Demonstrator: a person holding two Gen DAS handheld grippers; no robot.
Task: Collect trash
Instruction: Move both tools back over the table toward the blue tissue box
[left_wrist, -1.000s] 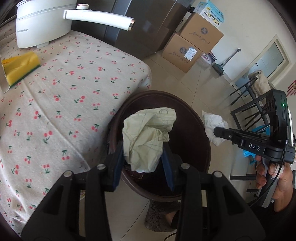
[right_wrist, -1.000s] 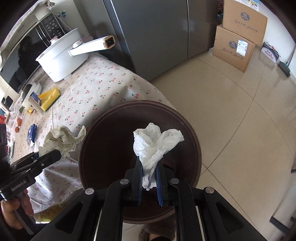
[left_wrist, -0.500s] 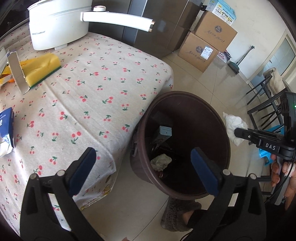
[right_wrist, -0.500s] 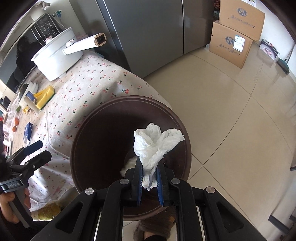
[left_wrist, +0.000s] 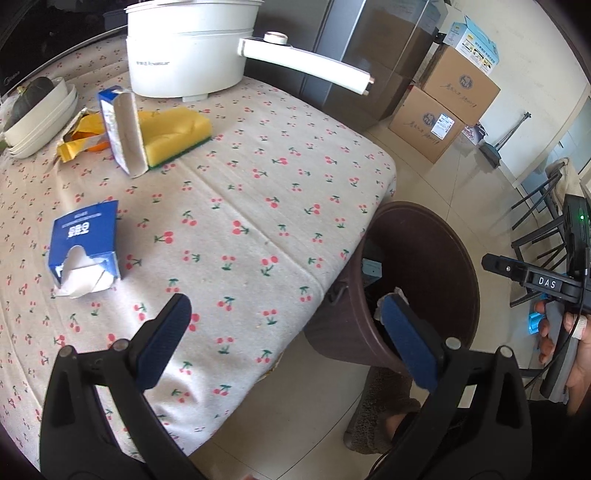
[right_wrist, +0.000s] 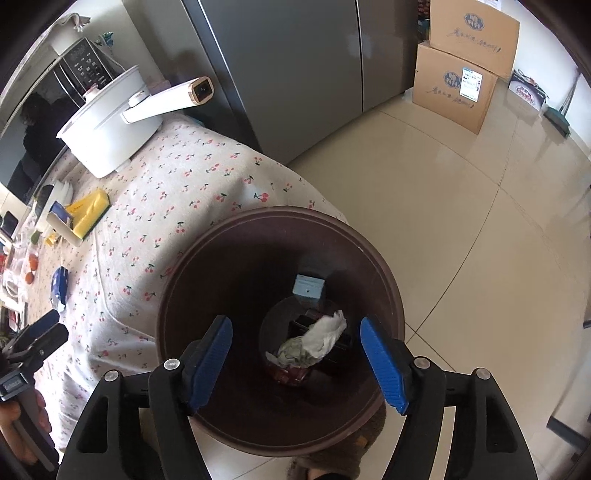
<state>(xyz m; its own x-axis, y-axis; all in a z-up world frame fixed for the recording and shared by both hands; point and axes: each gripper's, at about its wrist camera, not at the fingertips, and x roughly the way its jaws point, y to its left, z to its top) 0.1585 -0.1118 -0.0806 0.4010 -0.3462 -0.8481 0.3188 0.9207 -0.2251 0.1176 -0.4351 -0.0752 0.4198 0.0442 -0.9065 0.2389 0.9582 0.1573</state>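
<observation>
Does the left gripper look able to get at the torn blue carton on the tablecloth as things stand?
Probably yes: the left gripper is open and empty, and only bare tablecloth separates it from the torn blue carton.

Below our right tool (right_wrist: 295, 363) stands the bin (right_wrist: 388, 280), on the floor just beside the bench (left_wrist: 258, 206); a wad of tissue (right_wrist: 325, 336) lies in its bottom. Our left tool (left_wrist: 284, 339) hangs over the bench edge, the bin to its right. Ahead and left of it lies a torn carton (left_wrist: 83, 243); farther ahead, a sponge (left_wrist: 173, 134), then a pot (left_wrist: 188, 48).
</observation>
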